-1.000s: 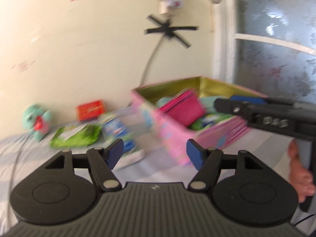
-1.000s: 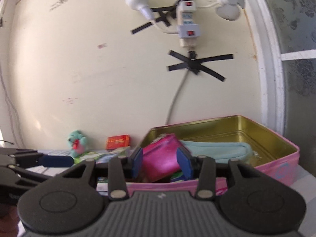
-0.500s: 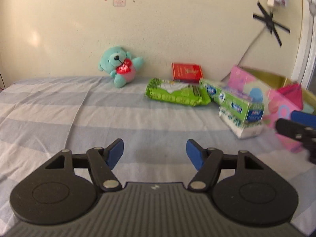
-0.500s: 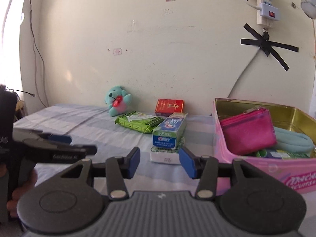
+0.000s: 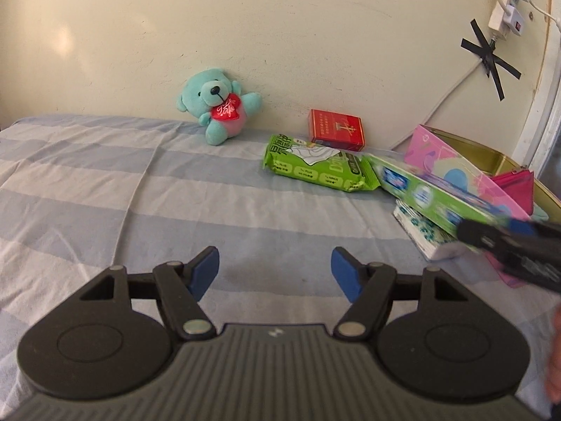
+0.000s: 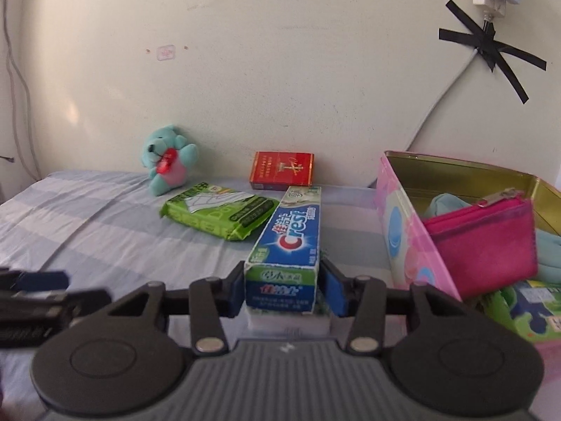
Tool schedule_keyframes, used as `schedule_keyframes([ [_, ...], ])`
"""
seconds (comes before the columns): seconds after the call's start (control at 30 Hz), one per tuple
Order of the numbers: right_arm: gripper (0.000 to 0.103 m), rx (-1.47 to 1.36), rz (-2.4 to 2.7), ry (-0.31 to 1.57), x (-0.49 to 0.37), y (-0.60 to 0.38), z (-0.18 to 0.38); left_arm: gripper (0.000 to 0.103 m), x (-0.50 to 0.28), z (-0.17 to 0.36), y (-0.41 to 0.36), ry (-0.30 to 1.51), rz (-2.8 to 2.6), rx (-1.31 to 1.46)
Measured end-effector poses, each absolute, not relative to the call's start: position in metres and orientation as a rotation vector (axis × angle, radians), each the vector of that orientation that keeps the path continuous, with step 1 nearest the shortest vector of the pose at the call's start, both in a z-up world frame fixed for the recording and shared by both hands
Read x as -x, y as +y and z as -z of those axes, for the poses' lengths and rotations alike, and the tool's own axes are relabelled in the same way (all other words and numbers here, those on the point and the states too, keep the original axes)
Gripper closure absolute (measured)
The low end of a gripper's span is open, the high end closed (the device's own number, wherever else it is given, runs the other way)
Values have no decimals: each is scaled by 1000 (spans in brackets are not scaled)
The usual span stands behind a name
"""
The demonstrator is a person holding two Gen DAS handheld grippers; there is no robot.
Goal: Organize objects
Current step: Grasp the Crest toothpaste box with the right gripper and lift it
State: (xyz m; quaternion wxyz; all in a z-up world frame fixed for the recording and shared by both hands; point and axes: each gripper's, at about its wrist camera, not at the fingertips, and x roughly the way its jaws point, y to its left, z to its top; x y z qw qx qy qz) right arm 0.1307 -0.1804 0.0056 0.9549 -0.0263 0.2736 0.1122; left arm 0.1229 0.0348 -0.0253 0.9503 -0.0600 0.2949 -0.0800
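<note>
A green and blue toothpaste box lies on a white tissue pack, just left of the open pink tin. My right gripper is closing on the box's near end, with a pad against each side. In the left wrist view the same box lies at the right, and the right gripper's fingers reach in at its end. My left gripper hangs open over bare striped sheet, holding nothing. A magenta pouch and a pale green pouch lie inside the tin.
A green wipes pack, a red box and a teal teddy bear lie along the wall at the back. A striped bedsheet stretches to the left. A taped power strip hangs on the wall above the tin.
Both views have swung left from the tin to the bed. The right gripper has left the magenta pouch in the tin, moved onto the toothpaste box and closed around it. The left gripper stays open.
</note>
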Motion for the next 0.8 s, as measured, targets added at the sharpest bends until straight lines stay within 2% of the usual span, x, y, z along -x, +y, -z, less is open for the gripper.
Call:
schedule_keyframes([
  [0.27, 60, -20, -446, 515, 10, -280, -11, 31, -113, 23, 31, 568, 264, 134],
  [0.33, 48, -29, -367, 514, 39, -310, -4, 31, -106, 21, 24, 568, 319, 138],
  [0.37, 47, -28, -271, 510, 50, -325, 0, 31, -102, 20, 19, 565, 346, 140],
  [0.53, 46, -209, -62, 534, 77, -385, 12, 30, -77, 10, -7, 530, 410, 120],
  [0.57, 46, -241, -78, 528, 79, -389, 12, 24, -72, 10, -10, 532, 411, 125],
  [0.7, 44, -201, -126, 497, 76, -380, 5, 21, -54, 12, -8, 563, 430, 173],
  [0.8, 39, -205, -195, 482, 70, -372, 2, 21, -41, 14, 0, 619, 429, 196],
])
